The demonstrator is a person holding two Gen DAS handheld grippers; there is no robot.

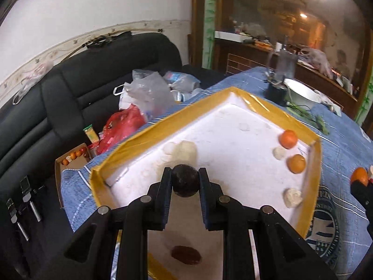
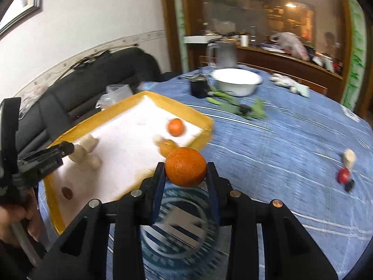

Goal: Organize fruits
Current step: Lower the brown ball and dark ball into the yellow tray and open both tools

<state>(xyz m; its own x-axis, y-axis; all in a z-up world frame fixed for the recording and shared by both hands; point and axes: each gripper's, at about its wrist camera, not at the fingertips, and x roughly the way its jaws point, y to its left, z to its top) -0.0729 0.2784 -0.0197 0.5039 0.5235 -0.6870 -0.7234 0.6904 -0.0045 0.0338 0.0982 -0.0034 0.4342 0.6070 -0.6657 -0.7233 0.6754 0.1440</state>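
My left gripper (image 1: 185, 180) is shut on a dark brown round fruit (image 1: 185, 183), held above the white foam tray (image 1: 233, 140) with its yellow-taped rim. Two oranges (image 1: 288, 139) (image 1: 296, 163) lie near the tray's right wall, with pale lumps (image 1: 292, 197) beside them. A dark fruit (image 1: 186, 254) lies on the tray floor below the gripper. My right gripper (image 2: 185, 170) is shut on an orange (image 2: 185, 166), held over the blue tablecloth just right of the tray (image 2: 126, 135). The left gripper (image 2: 46, 156) shows at the tray's left side in the right wrist view.
A white bowl (image 2: 236, 80), a glass jug (image 2: 223, 54), a black box (image 2: 199, 87) and green stems (image 2: 235, 107) sit at the far side of the table. A red fruit (image 2: 343, 175) and a pale piece (image 2: 349, 157) lie at right. A black sofa (image 1: 70, 88) holds plastic bags (image 1: 144, 93).
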